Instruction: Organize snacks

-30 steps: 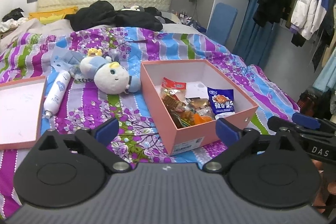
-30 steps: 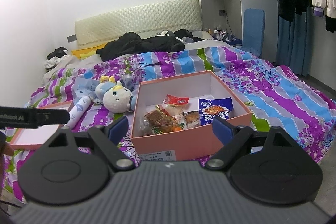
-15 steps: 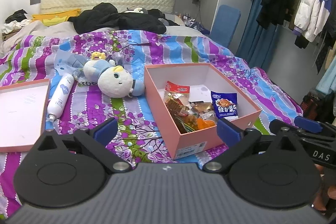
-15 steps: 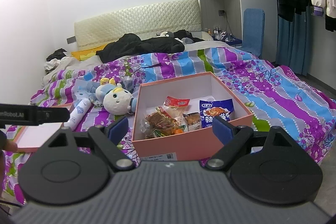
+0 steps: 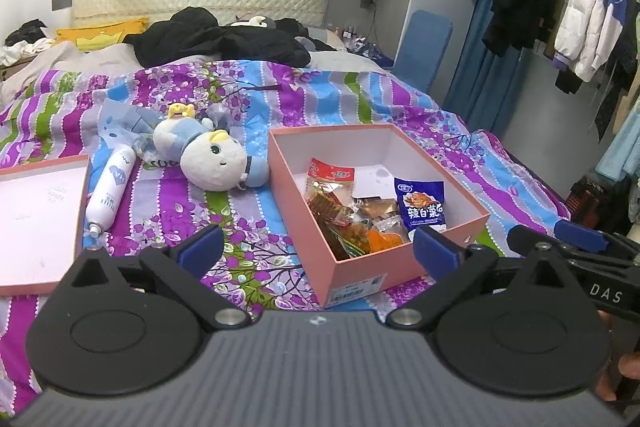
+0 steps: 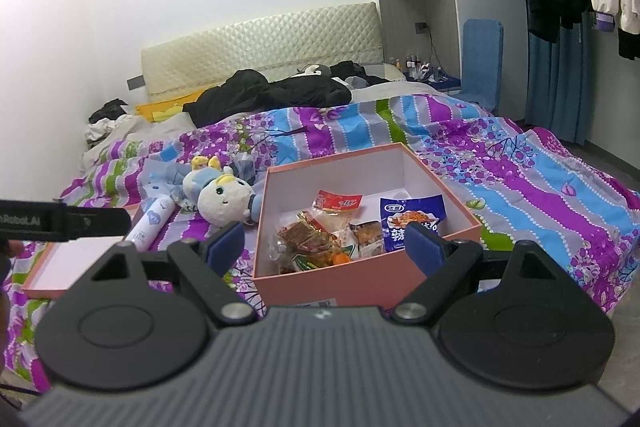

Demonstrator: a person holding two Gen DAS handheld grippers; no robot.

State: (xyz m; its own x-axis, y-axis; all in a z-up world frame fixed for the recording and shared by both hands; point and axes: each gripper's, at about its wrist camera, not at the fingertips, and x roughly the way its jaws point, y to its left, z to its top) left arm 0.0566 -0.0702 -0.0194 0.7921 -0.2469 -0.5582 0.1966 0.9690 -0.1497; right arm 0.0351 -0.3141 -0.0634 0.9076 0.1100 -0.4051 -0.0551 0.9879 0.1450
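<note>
An open pink box (image 5: 366, 269) (image 6: 340, 287) sits on the bed and holds several snack packets, among them a blue packet (image 5: 421, 205) (image 6: 412, 217) and a red-topped clear packet (image 5: 331, 175) (image 6: 338, 203). Its pink lid (image 5: 36, 219) (image 6: 76, 259) lies upside down to the left. My left gripper (image 5: 318, 249) is open and empty, held above the bed in front of the box. My right gripper (image 6: 325, 244) is open and empty, just before the box's near wall.
A plush toy (image 5: 212, 155) (image 6: 224, 195) and a white spray bottle (image 5: 110, 187) (image 6: 154, 221) lie left of the box on the flowered bedspread (image 5: 168, 115). Black clothes (image 5: 216, 41) are heaped near the headboard. Hanging coats (image 5: 592, 7) fill the right side.
Both grippers have drawn back and risen slightly, so the box sits a little farther away in both views. Both stay open. Nothing on the bed has moved.
</note>
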